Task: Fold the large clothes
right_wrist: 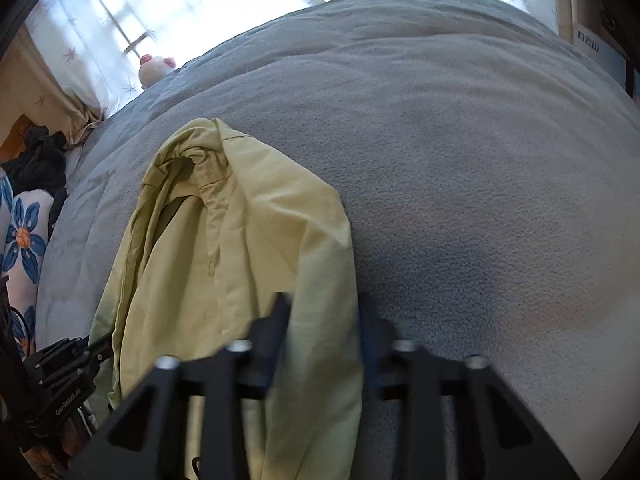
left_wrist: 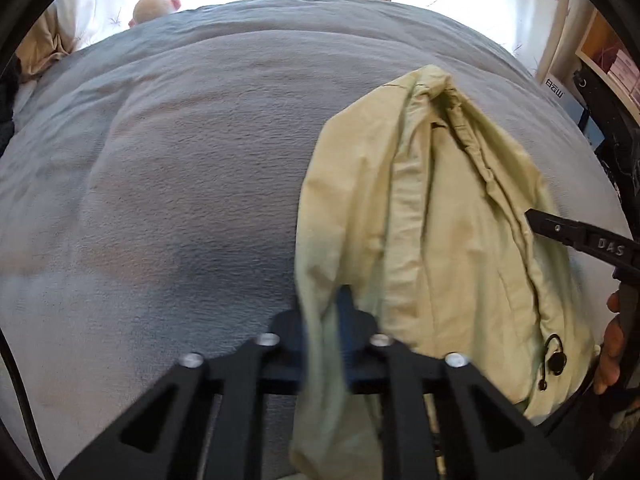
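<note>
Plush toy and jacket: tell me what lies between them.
Only bare grey blanket between plush toy and pale green jacket, in both wrist views.

A pale yellow-green jacket (left_wrist: 436, 248) lies lengthwise, folded and rumpled, on grey bedding.

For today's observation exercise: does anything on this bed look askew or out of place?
The pale green jacket lies bunched and lopsided on the grey blanket, collar crumpled, not flat. Both the left gripper and right gripper pinch its near edges.
</note>
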